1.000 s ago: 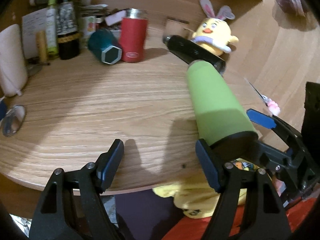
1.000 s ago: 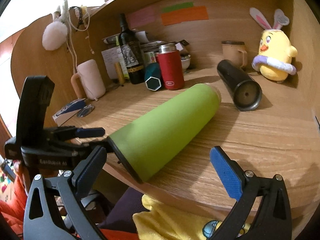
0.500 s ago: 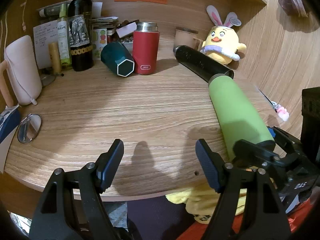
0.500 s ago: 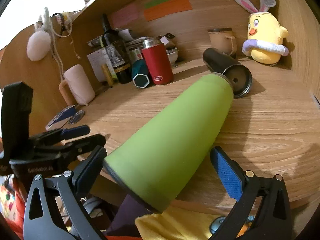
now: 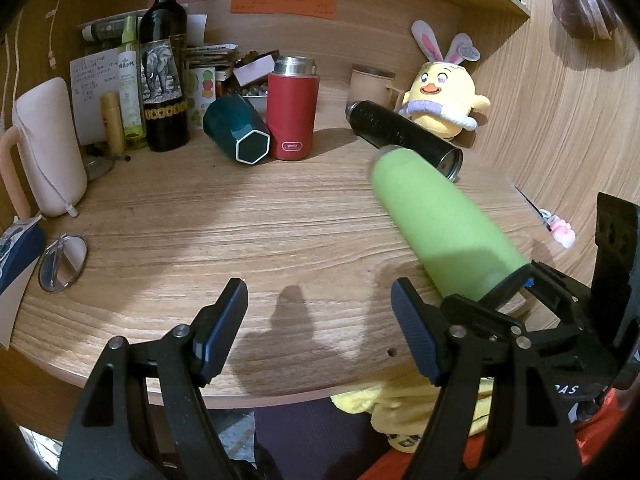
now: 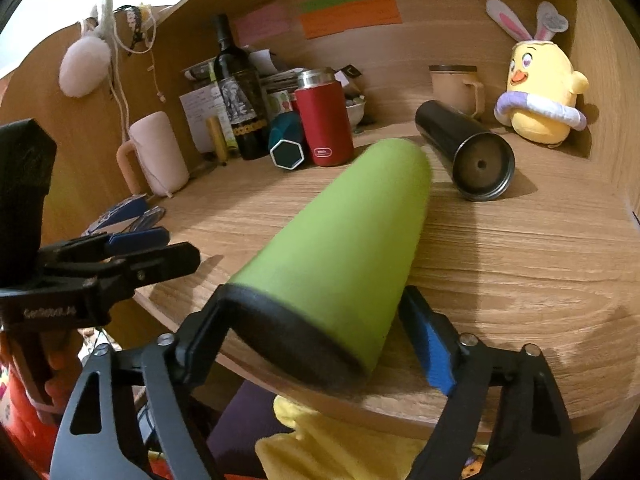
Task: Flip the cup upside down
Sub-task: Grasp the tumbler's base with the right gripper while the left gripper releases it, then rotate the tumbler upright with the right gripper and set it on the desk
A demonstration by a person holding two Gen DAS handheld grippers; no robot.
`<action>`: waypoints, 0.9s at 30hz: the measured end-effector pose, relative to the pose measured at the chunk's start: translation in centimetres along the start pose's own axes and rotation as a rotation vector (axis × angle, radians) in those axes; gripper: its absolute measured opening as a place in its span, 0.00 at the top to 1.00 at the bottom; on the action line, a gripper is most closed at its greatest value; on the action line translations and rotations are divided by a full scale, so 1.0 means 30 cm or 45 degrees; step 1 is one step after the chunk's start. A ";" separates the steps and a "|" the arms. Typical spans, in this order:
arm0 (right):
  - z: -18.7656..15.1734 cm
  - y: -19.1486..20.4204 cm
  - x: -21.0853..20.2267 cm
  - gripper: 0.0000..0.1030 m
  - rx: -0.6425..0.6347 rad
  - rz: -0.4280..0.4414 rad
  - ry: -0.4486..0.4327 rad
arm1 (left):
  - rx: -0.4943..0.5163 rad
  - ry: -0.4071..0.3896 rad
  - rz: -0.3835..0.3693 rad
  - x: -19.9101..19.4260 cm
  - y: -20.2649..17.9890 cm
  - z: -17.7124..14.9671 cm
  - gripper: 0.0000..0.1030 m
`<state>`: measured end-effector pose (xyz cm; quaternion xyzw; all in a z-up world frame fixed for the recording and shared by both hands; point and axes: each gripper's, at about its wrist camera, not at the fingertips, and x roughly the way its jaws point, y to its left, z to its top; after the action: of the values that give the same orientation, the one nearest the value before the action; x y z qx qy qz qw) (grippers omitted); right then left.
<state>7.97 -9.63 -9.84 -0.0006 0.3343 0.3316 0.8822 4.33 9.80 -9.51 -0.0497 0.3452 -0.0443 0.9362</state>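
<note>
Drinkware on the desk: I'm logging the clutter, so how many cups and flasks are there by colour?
Green: 1, green tumbler, held in the right claw
Black: 1, black tumbler
Red: 1, red flask
Teal: 1, teal hexagonal cup
Pink: 1, pink mug
Tan: 1, tan mug
Total: 6

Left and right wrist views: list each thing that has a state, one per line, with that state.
Lime-green cylindrical cup: tilted, black-rimmed end clamped, far end toward the desk.
Right tool: shut on the green cup.
Left tool: open, holding nothing.
Black cylindrical tumbler: lying on its side.
Red insulated flask: upright.
Teal hexagonal cup: tipped over, leaning beside the red flask.
Dark wine bottle: upright.
</note>
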 end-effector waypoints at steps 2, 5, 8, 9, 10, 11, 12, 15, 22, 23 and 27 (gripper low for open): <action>-0.006 0.006 -0.007 0.30 -0.029 -0.005 -0.002 | 0.005 -0.002 -0.004 0.000 -0.004 0.002 0.28; -0.013 0.001 -0.020 0.33 -0.045 -0.013 -0.011 | 0.018 -0.014 -0.006 -0.006 -0.017 0.011 0.28; -0.013 -0.016 -0.039 0.35 -0.035 -0.023 -0.035 | 0.030 -0.035 -0.016 -0.020 -0.035 0.026 0.28; -0.010 -0.019 -0.046 0.36 -0.034 -0.030 -0.047 | 0.034 -0.041 -0.021 -0.024 -0.041 0.033 0.28; -0.007 -0.022 -0.054 0.36 -0.035 -0.036 -0.059 | 0.040 -0.050 -0.028 -0.030 -0.049 0.042 0.28; -0.002 -0.022 -0.064 0.36 -0.040 -0.041 -0.075 | 0.047 -0.058 -0.034 -0.035 -0.056 0.049 0.28; 0.005 -0.023 -0.076 0.37 -0.047 -0.045 -0.092 | 0.056 -0.068 -0.043 -0.041 -0.066 0.059 0.28; 0.023 -0.017 -0.112 0.37 -0.067 -0.059 -0.138 | 0.081 -0.102 -0.094 -0.065 -0.098 0.098 0.28; 0.087 -0.009 -0.176 0.38 -0.091 -0.070 -0.233 | 0.150 -0.198 -0.196 -0.127 -0.167 0.198 0.28; 0.099 -0.010 -0.181 0.38 -0.094 -0.071 -0.245 | 0.156 -0.210 -0.211 -0.136 -0.175 0.213 0.28; 0.155 -0.007 -0.198 0.38 -0.112 -0.074 -0.299 | 0.175 -0.221 -0.300 -0.154 -0.201 0.272 0.28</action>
<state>7.52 -12.22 -2.77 -0.0101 0.2138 0.3179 0.9237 5.85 4.88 0.38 -0.0295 0.2509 -0.1729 0.9520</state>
